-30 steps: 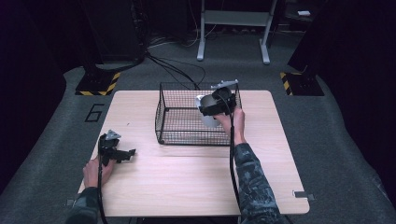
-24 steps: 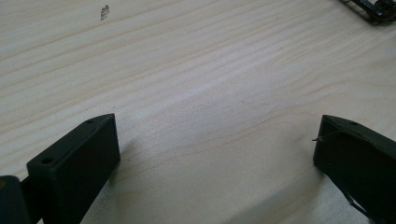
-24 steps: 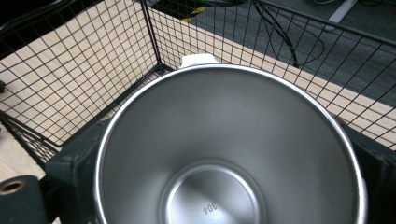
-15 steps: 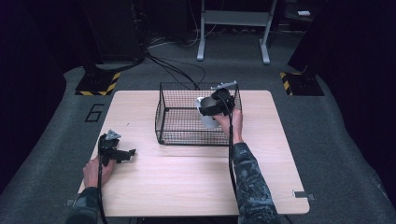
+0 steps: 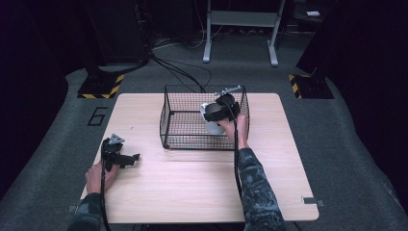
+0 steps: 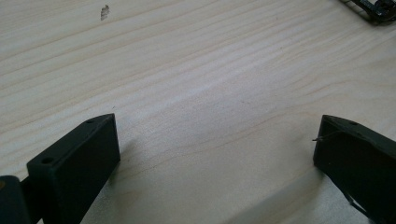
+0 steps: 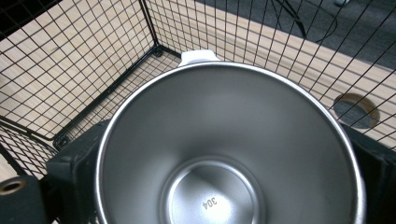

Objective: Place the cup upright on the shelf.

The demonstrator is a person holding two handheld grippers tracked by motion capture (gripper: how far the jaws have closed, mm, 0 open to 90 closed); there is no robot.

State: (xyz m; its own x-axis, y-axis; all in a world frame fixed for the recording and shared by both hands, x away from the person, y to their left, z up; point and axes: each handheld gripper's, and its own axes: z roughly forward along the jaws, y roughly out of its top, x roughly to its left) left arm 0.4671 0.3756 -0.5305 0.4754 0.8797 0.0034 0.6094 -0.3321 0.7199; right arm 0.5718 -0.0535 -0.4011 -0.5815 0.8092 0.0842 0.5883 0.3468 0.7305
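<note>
Up in the black wire basket [image 5: 185,126], the right gripper [image 7: 219,154] squeezed a shiny steel cup [image 7: 229,144], mouth facing its camera. The left gripper [image 6: 215,154] rested wide apart on the wooden table [image 6: 196,74].

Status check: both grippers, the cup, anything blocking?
Right gripper shut on steel cup, inside wire basket. Left gripper open, empty, on table. Nothing blocking.
</note>
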